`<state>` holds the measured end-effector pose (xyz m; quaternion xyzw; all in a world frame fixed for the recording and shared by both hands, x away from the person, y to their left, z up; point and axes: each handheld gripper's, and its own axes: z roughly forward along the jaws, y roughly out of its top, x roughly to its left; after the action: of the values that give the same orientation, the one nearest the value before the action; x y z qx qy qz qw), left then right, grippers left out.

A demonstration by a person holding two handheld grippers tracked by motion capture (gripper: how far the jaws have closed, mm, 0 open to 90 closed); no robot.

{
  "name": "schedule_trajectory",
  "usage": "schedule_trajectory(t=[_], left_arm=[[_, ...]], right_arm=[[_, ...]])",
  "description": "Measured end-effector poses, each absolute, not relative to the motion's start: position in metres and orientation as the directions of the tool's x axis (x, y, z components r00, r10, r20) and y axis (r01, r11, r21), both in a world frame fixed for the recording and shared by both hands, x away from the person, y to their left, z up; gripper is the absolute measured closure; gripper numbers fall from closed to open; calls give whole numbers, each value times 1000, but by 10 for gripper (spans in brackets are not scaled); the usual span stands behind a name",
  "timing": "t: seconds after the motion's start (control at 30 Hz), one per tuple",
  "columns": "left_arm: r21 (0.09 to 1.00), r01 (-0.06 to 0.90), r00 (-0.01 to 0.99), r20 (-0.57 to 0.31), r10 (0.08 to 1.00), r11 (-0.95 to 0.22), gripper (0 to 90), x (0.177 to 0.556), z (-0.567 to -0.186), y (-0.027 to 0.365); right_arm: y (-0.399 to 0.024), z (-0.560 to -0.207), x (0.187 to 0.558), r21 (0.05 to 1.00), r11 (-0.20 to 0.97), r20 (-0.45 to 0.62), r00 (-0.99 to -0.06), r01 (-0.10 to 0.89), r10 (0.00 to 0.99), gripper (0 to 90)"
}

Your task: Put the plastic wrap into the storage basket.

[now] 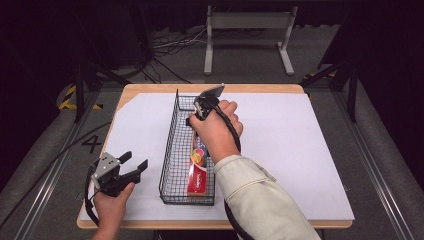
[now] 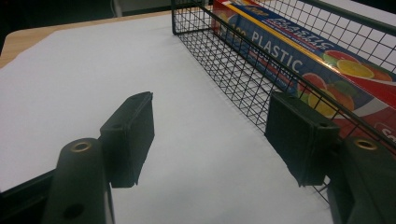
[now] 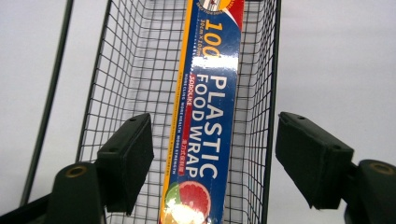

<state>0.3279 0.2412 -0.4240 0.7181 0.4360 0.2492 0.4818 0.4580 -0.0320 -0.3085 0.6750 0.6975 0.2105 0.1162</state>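
A long black wire basket (image 1: 170, 150) stands lengthwise on the white sheet. Inside it lies a red and blue box of plastic food wrap (image 1: 199, 172), seen close as the box (image 3: 210, 112) and the box (image 2: 299, 51). My right gripper (image 1: 200, 107) hangs over the basket's far half, open, its jaws either side of the box in the right gripper view (image 3: 212, 158) without touching it. My left gripper (image 1: 134, 164) rests open at the front left, just left of the basket (image 2: 233, 70), with nothing between its jaws (image 2: 219, 140).
The white sheet (image 1: 295, 150) covers most of the wooden table (image 1: 150, 89). Bare sheet lies to the basket's right and left. A grey metal stand (image 1: 247, 30) and cables sit on the floor beyond the table.
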Motion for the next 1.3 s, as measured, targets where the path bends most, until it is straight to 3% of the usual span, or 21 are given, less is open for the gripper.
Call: schedule_trajectory(t=[0.5, 0.87, 1.07, 1.3], left_arm=[[898, 411, 507, -83, 858, -156, 325, 331, -426, 243], [890, 429, 481, -80, 873, -155, 324, 334, -430, 250], [888, 428, 486, -71, 871, -167, 326, 334, -432, 248], [888, 431, 478, -73, 876, -161, 326, 334, -432, 248]], right_arm=[[-69, -298, 455, 481, 52, 107, -117, 875, 987, 276], [-131, -289, 440, 557, 105, 148, -223, 824, 964, 261], [-164, -291, 433, 615, 172, 113, -302, 769, 947, 260], [-199, -291, 429, 652, 177, 120, -331, 737, 936, 245]])
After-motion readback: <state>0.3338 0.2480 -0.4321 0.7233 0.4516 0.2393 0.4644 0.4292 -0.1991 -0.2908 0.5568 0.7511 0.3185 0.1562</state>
